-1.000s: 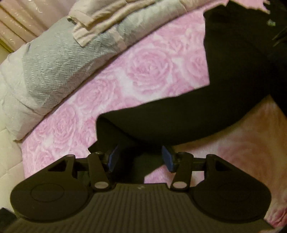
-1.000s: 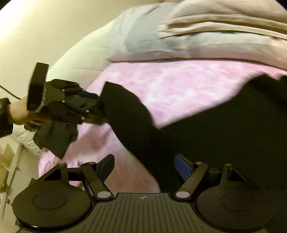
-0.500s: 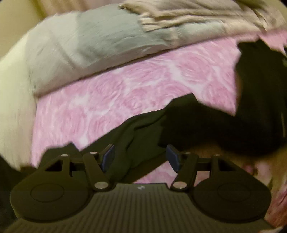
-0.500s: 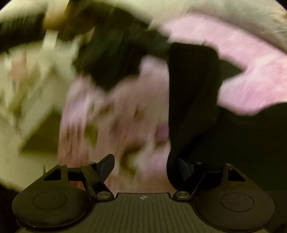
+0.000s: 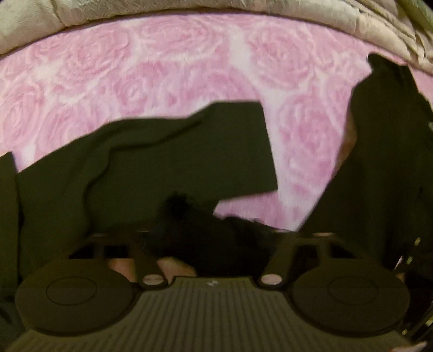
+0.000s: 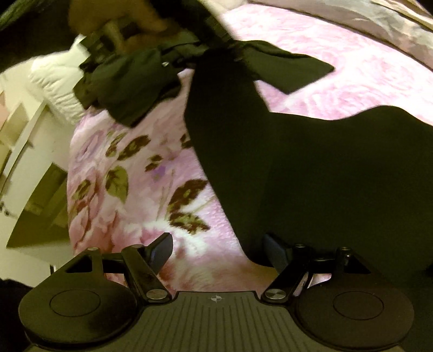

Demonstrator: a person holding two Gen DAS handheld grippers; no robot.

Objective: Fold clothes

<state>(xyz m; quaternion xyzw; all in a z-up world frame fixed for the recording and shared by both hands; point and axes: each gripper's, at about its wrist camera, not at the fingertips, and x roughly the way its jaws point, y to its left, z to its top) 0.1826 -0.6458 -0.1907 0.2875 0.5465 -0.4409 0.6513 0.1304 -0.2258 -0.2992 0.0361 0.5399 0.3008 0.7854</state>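
Left gripper (image 5: 211,238): angled steeply down; jaws have just been closing, now pinching dark cloth bunched at lower centre.
Right gripper (image 6: 216,250): tilted down, jaws spread, nothing pinched.
Black garment (image 6: 338,176): lying on the pink floral blanket (image 6: 140,173), right of frame.

A black garment (image 5: 189,162) lies on a pink rose-patterned bedspread (image 5: 135,67) beside a beige blanket (image 5: 324,16).
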